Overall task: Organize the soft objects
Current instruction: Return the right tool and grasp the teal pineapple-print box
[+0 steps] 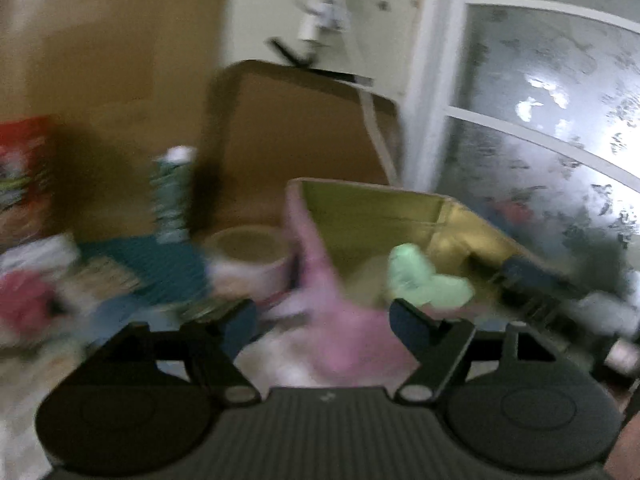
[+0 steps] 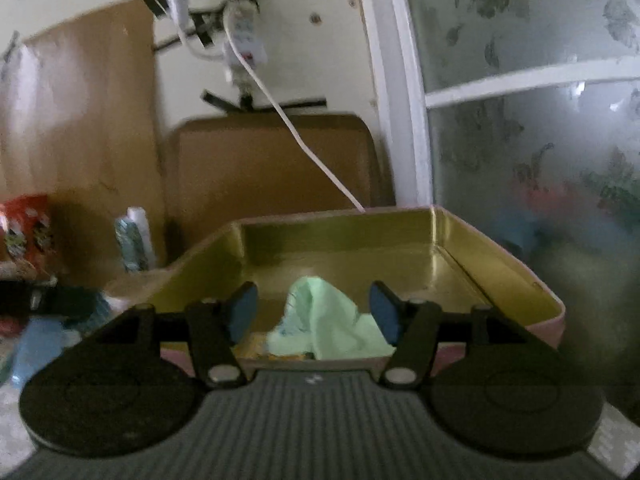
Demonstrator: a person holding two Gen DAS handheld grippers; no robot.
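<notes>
A pink tin box [image 2: 540, 330] with a gold inside [image 2: 360, 256] stands open in front of me; it also shows in the left wrist view [image 1: 376, 212]. A light green soft cloth [image 2: 328, 324] lies crumpled inside it near the front wall, also seen in the left wrist view [image 1: 424, 280]. My right gripper [image 2: 314, 312] is open, just before the box's near wall, with the cloth between its fingers' line and nothing held. My left gripper [image 1: 324, 326] is open and empty at the box's pink left corner [image 1: 316, 264]. The left view is blurred.
A tape roll [image 1: 250, 258] sits left of the box, with a teal cloth [image 1: 160, 268], a patterned bottle [image 1: 170, 196] and red packets [image 1: 24, 152] further left. A cardboard panel [image 2: 272, 164] and frosted window [image 2: 532, 140] stand behind. A white cable [image 2: 304, 140] hangs down.
</notes>
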